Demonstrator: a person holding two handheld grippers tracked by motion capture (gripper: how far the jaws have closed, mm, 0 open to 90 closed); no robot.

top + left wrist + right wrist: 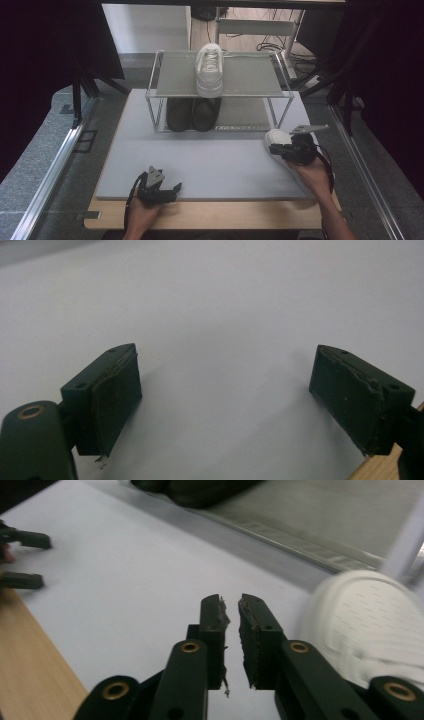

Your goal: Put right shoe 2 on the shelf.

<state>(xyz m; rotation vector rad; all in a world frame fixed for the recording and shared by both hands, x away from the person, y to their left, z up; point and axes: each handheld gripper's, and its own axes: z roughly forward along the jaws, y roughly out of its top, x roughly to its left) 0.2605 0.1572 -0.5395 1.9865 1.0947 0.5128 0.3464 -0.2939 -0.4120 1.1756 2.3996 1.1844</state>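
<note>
A white shoe (274,136) lies on the grey mat (200,160) at the right, its toe towards the rack. My right gripper (276,149) sits right beside it on its left side; in the right gripper view the jaws (230,602) stand almost together with only a thin slit and nothing between them, and the white shoe (370,615) lies just to their right. My left gripper (176,188) rests at the mat's front left, jaws wide apart and empty (226,350). A second white shoe (209,70) stands on the rack's top shelf.
The metal shoe rack (220,93) stands at the back of the mat, a pair of black shoes (192,114) on its lower shelf. A wooden table edge (225,215) runs along the front. Aluminium rails (50,170) flank the table.
</note>
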